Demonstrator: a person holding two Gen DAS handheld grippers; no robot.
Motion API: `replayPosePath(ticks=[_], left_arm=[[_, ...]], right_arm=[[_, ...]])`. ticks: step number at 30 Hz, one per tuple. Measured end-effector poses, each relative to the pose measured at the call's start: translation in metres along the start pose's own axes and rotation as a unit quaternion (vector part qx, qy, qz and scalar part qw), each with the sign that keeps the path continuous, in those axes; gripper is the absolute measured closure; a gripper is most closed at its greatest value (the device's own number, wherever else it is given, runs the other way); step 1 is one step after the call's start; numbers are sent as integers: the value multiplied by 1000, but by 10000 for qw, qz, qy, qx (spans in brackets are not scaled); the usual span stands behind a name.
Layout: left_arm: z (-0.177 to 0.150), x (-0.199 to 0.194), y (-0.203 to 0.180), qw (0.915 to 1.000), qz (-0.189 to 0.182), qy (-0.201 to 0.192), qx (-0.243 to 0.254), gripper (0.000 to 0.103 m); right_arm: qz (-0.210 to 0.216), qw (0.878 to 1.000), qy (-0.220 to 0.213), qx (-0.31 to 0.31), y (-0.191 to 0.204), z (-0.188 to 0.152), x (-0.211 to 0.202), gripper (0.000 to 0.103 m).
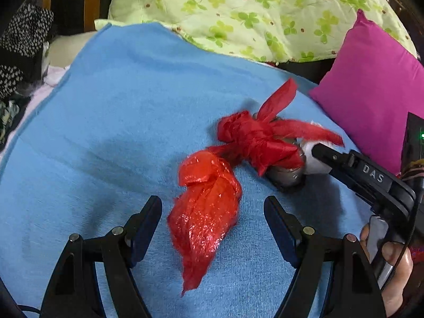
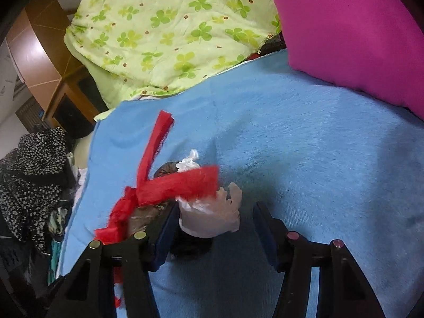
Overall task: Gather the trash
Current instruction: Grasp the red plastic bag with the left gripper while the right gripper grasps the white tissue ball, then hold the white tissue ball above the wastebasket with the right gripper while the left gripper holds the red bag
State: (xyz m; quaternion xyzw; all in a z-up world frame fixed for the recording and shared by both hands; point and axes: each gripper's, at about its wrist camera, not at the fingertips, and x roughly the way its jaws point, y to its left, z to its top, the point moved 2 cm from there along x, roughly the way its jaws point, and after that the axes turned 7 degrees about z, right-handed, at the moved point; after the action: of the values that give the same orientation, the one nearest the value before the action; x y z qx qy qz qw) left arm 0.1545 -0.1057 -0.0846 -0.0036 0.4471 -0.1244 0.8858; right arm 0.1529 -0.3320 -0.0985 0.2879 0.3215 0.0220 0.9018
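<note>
A crumpled red plastic bag lies on the blue blanket, between the open fingers of my left gripper. Behind it a red knotted bag sits on a dark lump and a white plastic wad. My right gripper reaches in from the right and touches that wad. In the right wrist view my right gripper is open around the white wad, with the red bag's strips just left of it.
A magenta pillow lies at the right, also in the right wrist view. A green clover quilt lies behind. Black dotted clothing is heaped off the blanket's left edge. Wooden furniture stands beyond.
</note>
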Motion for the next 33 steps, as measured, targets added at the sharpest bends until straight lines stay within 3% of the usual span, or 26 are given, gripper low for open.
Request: replayPosePath(ticks=[2,4,6,11,20,33], left_arm=[[-1,4,1,9999,-104,63,-55,29],[0,5,2,9998,-171,105,-64,43],[1,6,3,9997,-213,122,-90,57],[1,2,6,9996,-238,33,-169,60],[-1,-43,6,9979,-26,-640,32,60],[-19,-96,-44,9855,475,-1300,986,60]], right_arm=[[35,10000,17,21,0,1,4,45],[86,9998,42,152,-1,4,4,62],[161,9995,21,264,-3,4,0,64],[320,9986,109,401,-5,3,-14,67],[636,9973,44,359,3,-2,-74,67],[796,9937,-779,122,5,-3,-156,67]])
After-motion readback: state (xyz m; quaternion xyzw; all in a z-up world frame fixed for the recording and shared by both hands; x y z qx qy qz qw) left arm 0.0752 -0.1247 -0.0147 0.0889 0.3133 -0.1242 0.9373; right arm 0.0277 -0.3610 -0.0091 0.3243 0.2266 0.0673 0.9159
